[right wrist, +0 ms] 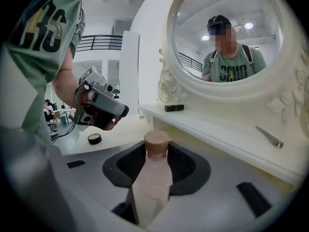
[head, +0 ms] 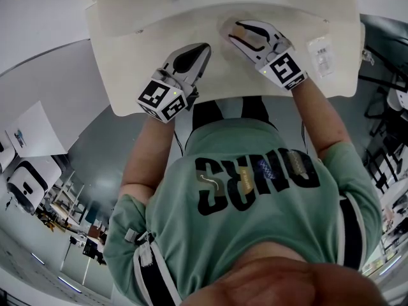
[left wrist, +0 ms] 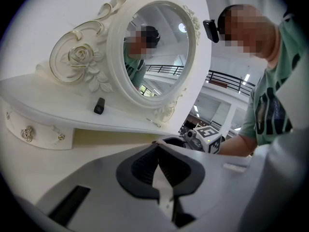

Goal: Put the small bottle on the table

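The small bottle (right wrist: pixel 153 180) is pale pink with a tan cap and lies lengthwise between my right gripper's (right wrist: pixel 157 153) jaws, cap pointing forward toward the dresser shelf. That gripper is shut on the bottle's body and hangs above the cream table (head: pixel 127 37), in the head view at the upper right (head: pixel 239 32). The bottle itself is hard to make out in the head view. My left gripper (left wrist: pixel 158 152) is shut with nothing between its pads. It hovers over the table's near edge (head: pixel 201 50), to the left of the right gripper (left wrist: pixel 205 138).
An ornate white mirror (right wrist: pixel 227 42) stands on a raised shelf (right wrist: pixel 227 129) that carries a black tube (right wrist: pixel 174 108) and a metal clip (right wrist: pixel 269 137). A small black round lid (right wrist: pixel 94 138) lies on the table. A clear packet (head: pixel 320 55) sits at the table's right.
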`<state>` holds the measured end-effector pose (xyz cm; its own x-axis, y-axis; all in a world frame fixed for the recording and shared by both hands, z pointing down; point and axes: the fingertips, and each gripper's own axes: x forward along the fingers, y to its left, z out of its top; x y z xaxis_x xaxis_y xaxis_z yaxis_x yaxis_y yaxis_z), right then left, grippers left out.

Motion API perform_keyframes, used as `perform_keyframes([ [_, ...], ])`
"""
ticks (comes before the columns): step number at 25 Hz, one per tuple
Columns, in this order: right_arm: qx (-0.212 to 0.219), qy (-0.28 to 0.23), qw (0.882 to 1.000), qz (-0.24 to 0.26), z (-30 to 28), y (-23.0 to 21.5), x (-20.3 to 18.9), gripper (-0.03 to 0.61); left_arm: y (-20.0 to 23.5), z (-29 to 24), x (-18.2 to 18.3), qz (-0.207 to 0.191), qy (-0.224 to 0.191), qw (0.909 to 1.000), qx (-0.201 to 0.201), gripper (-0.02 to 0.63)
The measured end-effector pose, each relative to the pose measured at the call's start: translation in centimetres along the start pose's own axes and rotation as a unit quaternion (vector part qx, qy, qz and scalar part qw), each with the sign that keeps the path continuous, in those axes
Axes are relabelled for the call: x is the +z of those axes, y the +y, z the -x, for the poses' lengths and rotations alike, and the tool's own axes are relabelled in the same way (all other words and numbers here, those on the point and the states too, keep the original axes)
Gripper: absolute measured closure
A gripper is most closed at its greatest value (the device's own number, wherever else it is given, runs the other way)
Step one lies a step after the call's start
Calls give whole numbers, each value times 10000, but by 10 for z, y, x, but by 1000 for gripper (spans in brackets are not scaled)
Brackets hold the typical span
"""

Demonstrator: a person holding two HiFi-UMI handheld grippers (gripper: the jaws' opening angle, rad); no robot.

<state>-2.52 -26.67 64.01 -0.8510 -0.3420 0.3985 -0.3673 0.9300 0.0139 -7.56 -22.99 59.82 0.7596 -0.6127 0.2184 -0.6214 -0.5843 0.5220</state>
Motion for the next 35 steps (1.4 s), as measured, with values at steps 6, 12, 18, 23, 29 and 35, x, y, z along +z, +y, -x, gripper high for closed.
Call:
perform_keyframes([
  [6, 5, 138, 9998, -169, 1, 3, 0, 409, -9, 4, 3, -44, 5, 10000, 4, 604],
  [12, -9, 50, 9998, -182, 7, 2, 19, 364, -14, 14, 15, -80, -78, 9999, 68, 603],
  [18, -122, -164, 9997, -110, 24, -3, 53, 359, -27, 23, 35, -193, -193, 9996, 91, 603],
  [23, -176, -367, 9989, -224, 45, -5, 86, 360, -42, 31, 61, -362, -320, 9988, 99, 604],
  [29, -352, -581, 9973, -283, 78, -16, 128, 364, -63, 39, 93, -524, -463, 9975, 122, 604],
  [35, -448, -794, 9955, -241, 115, -21, 170, 380, -87, 48, 129, -783, -595, 9950, 189, 604],
])
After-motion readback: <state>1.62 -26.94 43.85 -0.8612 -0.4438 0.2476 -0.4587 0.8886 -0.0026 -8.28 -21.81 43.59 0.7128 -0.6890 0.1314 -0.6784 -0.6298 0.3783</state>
